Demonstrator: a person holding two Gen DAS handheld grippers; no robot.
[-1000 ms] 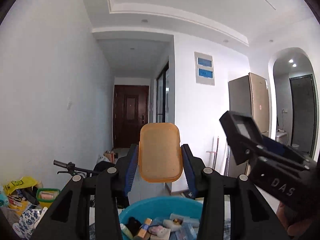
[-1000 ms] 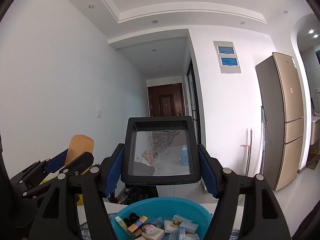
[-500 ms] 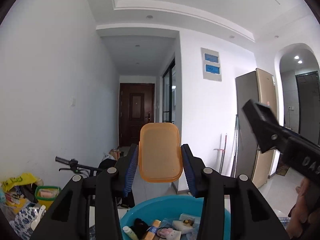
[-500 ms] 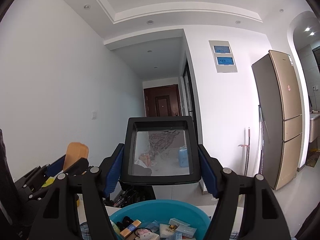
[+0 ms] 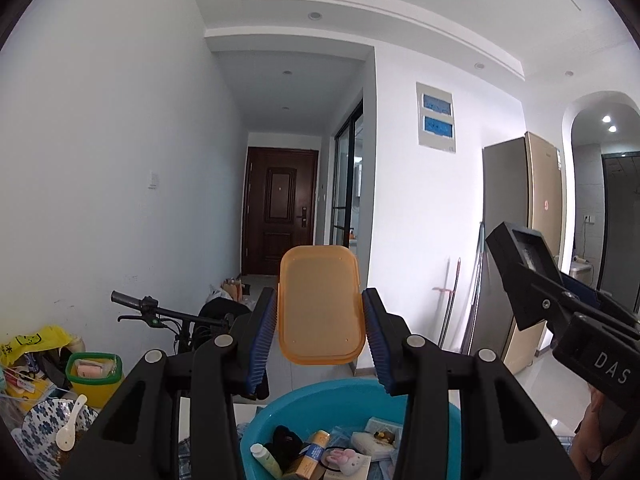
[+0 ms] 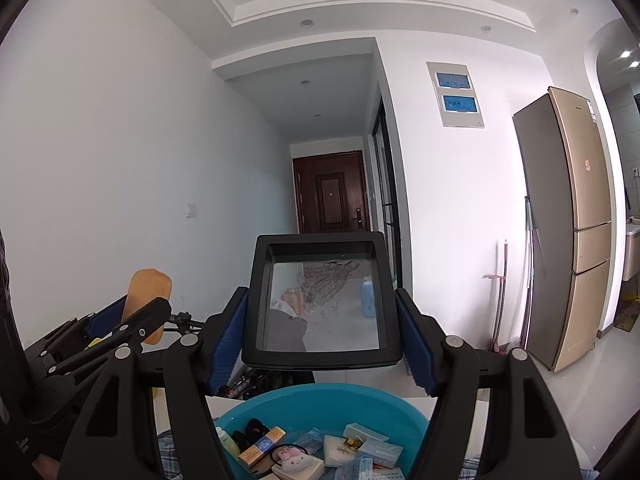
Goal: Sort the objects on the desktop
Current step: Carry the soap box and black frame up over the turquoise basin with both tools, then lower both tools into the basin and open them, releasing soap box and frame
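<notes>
Orange lid [image 5: 321,312]: being clamped upright in left tongs [image 5: 320,338].
Blue basin [image 5: 344,400]: being hovered over; clutter inside.
Black tray [image 6: 322,300]: being clamped in right tongs [image 6: 322,334].
Advice: both being lowered level, clear of basin rim.

The white letters "DAS" stand on the black body of the right gripper [image 5: 560,300], at the right edge of the left wrist view. The fridge [image 6: 576,216] carries a small round red sticker and a label near its top, and the yellow bag [image 5: 28,342] at far left has black print, but none of these can be read.
</notes>
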